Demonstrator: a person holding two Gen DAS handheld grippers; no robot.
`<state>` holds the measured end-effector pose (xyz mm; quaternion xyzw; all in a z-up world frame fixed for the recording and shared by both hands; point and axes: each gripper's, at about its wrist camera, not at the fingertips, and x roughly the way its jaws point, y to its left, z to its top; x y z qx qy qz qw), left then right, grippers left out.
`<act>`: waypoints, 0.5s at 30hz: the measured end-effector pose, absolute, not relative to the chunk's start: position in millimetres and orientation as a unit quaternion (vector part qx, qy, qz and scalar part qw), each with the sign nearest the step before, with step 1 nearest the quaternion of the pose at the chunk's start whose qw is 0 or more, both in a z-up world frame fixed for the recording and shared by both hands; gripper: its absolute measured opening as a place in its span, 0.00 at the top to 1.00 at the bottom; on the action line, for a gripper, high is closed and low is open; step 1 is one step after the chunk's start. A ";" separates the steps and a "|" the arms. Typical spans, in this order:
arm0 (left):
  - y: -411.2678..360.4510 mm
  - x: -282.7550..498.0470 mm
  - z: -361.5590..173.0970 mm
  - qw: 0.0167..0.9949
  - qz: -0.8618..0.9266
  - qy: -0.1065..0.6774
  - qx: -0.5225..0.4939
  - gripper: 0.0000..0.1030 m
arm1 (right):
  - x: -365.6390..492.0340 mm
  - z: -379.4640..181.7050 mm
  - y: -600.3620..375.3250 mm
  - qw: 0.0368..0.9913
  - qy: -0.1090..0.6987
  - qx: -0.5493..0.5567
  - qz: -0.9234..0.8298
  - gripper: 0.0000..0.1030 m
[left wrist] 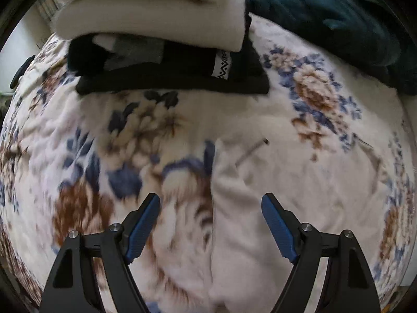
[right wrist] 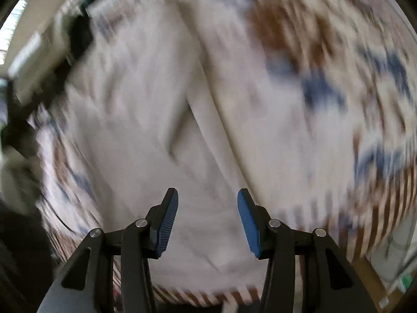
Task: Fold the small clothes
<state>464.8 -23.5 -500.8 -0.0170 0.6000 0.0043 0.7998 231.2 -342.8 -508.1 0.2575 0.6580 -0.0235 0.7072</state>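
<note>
While the floral blanket (left wrist: 91,135) covers the whole bed, a stack of folded clothes sits at its far left side in the left wrist view: a thick cream folded piece (left wrist: 151,7) on top, a grey piece (left wrist: 135,52) under it, and black garments (left wrist: 177,75) at the bottom, one showing a white tag with a zigzag print (left wrist: 221,65). To the right of the stack a dark teal blanket (left wrist: 338,20) lies bunched along the far edge. The cream garment (left wrist: 273,208), the piece being folded, lies flat on the floral blanket below and right of the stack, with a thin drawstring (left wrist: 251,151) resting on it. The left gripper (left wrist: 211,203) hangs over the garment's left edge, its blue pads (left wrist: 144,227) spread wide with nothing between them. In the blurred right wrist view, the right gripper (right wrist: 207,198) points down at the cream garment (right wrist: 161,130), jaws parted and gripping nothing.
</note>
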 end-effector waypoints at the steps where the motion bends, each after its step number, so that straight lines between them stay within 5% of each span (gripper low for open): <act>1: -22.6 474.7 -507.9 0.795 0.004 0.606 -0.017 0.23 | 251.5 -501.6 -353.7 0.719 0.643 0.263 -0.027 0.52; 4: -19.9 493.6 -528.1 0.782 -0.006 0.623 -0.017 0.29 | 321.5 -496.1 -375.3 0.747 0.610 0.259 -0.050 0.52; 7: -16.0 500.5 -542.7 0.774 -0.022 0.633 -0.025 0.86 | 386.9 -513.8 -382.8 0.756 0.599 0.255 -0.064 0.52; 8: -15.0 501.0 -545.2 0.774 -0.025 0.632 -0.025 0.92 | 405.2 -520.7 -375.4 0.754 0.602 0.256 -0.064 0.52; 11: -13.0 498.3 -544.2 0.792 -0.034 0.610 -0.014 0.96 | 445.8 -552.3 -366.3 0.721 0.634 0.277 -0.047 0.54; 12: -11.5 497.0 -544.2 0.793 -0.036 0.608 -0.011 0.96 | 457.2 -565.2 -354.2 0.708 0.647 0.281 -0.040 0.62; 13: -9.8 496.9 -544.4 0.795 -0.034 0.605 -0.009 0.96 | 460.9 -570.8 -358.2 0.702 0.656 0.273 -0.042 0.88; 15: -5.1 497.4 -545.3 0.799 -0.030 0.601 -0.001 0.96 | 452.0 -568.6 -357.7 0.716 0.644 0.262 -0.056 0.91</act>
